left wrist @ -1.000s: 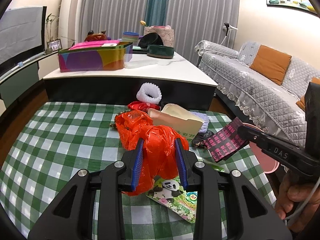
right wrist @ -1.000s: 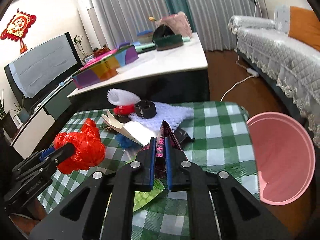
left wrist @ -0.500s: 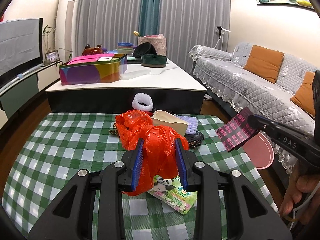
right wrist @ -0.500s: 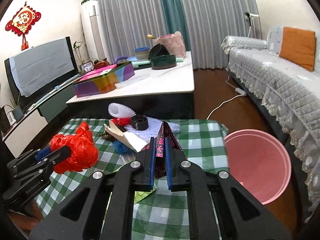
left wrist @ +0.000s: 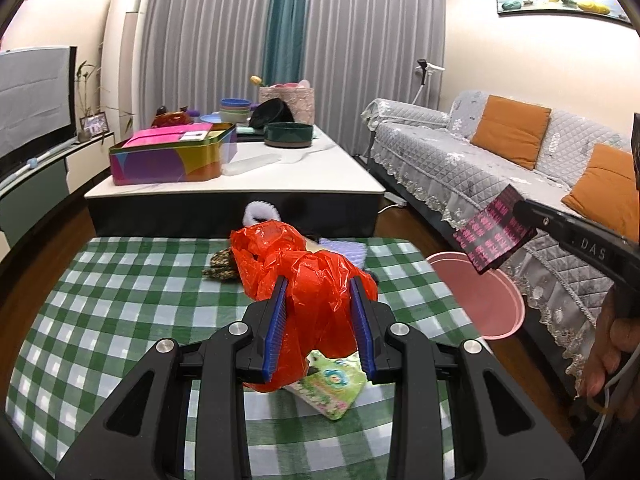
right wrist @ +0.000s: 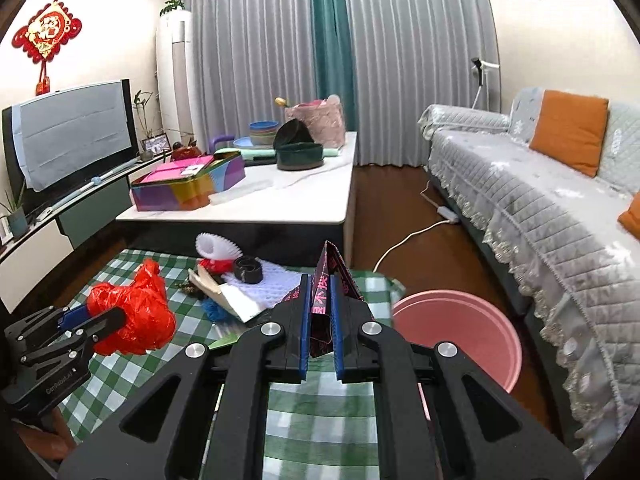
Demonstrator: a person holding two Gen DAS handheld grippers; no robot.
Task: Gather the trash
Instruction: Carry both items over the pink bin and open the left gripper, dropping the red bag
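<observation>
My left gripper (left wrist: 320, 292) is shut on a crumpled red plastic bag (left wrist: 304, 276), held above the green checked table (left wrist: 120, 300); the same red bag (right wrist: 132, 312) shows at the left of the right wrist view. My right gripper (right wrist: 320, 292) is shut on a black wrapper with pink print (right wrist: 326, 296), lifted off the table. That wrapper (left wrist: 492, 232) hangs above the pink bin (left wrist: 480, 296) in the left wrist view. The pink bin (right wrist: 460, 328) stands on the floor at the table's right edge.
Loose trash lies at the table's far side: a white frilly piece (right wrist: 216, 246), a black ring (right wrist: 248, 270), white mesh (right wrist: 272, 284), a folded carton (right wrist: 224, 296). A green panda wrapper (left wrist: 332, 388) lies under the bag. A white low table (left wrist: 240, 184) and a grey sofa (right wrist: 540, 200) stand beyond.
Both grippers rose with their loads. The red bag came up off the table, and the black wrapper moved up and right until it hangs over the pink bin.
</observation>
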